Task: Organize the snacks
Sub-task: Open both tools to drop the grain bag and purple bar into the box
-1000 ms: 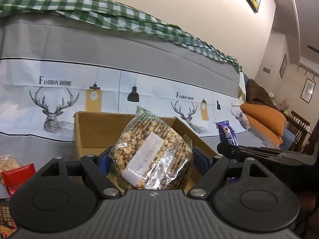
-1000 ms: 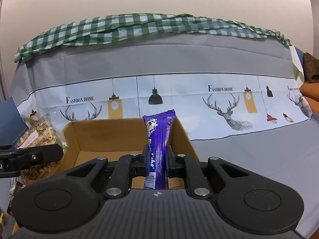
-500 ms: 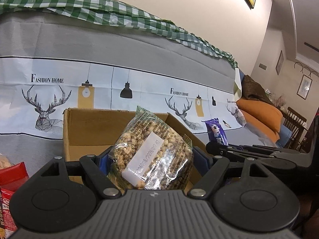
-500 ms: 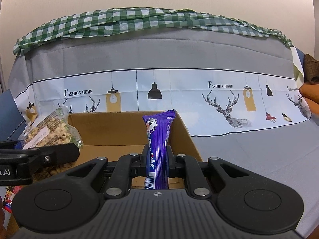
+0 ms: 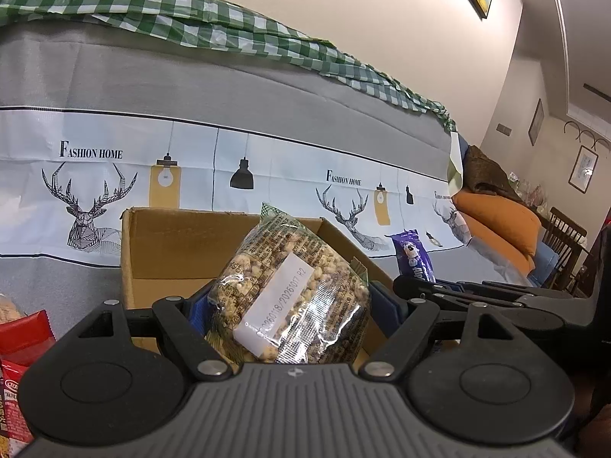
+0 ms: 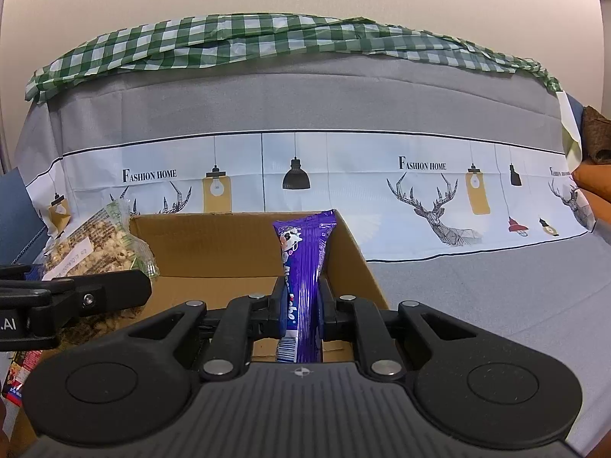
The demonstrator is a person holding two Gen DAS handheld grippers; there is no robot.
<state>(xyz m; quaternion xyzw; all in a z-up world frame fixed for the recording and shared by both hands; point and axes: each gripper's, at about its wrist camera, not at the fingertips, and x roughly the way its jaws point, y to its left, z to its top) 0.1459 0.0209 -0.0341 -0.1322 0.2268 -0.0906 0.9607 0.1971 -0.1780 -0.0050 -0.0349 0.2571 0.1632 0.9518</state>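
Left gripper (image 5: 294, 305) clamped on clear crinkly bag of puffed grain snack (image 5: 290, 294); right gripper (image 6: 301, 305) clamped on slim purple foil snack bar (image 6: 303, 267).

Both over open brown cardboard box (image 6: 214, 240).

Advice: lower inside walls, release one at a time, avoid collision.

Box floor mostly hidden; red packets (image 5: 23, 336) cut off.

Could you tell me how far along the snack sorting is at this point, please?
Nothing visibly lies in the cardboard box yet. In hand: the left gripper clamps a clear bag of puffed snacks, the right gripper a purple wrapped bar, both held over the box. Left: releasing both, then the red packets beside the box.
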